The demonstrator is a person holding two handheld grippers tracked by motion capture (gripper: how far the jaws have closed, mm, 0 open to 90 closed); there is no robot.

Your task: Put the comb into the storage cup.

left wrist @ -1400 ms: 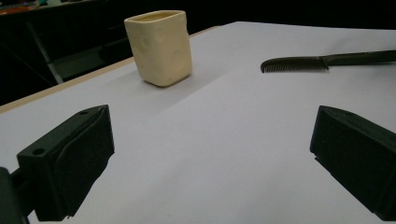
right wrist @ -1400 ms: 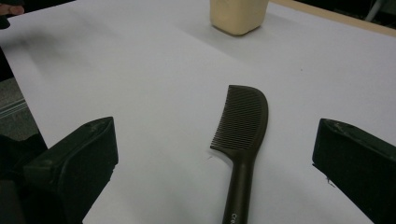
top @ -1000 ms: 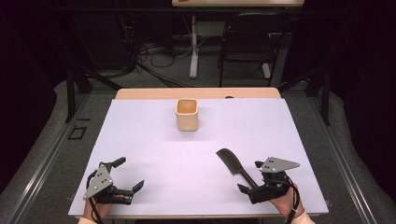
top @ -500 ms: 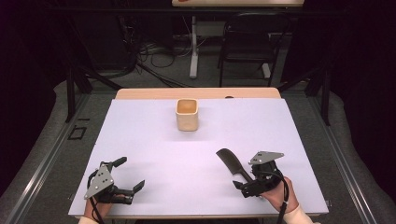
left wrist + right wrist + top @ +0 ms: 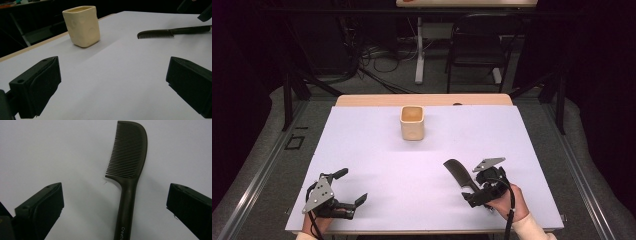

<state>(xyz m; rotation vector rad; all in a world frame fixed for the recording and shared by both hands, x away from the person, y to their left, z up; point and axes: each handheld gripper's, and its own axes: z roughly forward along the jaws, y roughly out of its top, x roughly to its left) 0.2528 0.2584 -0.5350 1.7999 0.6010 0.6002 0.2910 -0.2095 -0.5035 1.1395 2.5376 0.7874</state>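
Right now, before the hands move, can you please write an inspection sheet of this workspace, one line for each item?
Surface: white table cover over a wooden top, flat and clean.
Job's things: black comb lying flat, its handle between the open jaws of the right tool, not gripped; cream square cup upright near the far edge, apart from the comb.
Clutter: nothing seen on the cover.
Grippers: left tool open, low at the near left, holding nothing; right tool open around the comb handle.
Cables: one black cable trails from the right tool over the hand; more cables lie on the floor beyond the table.
Surroundings: dark room, a black chair and a table leg behind.
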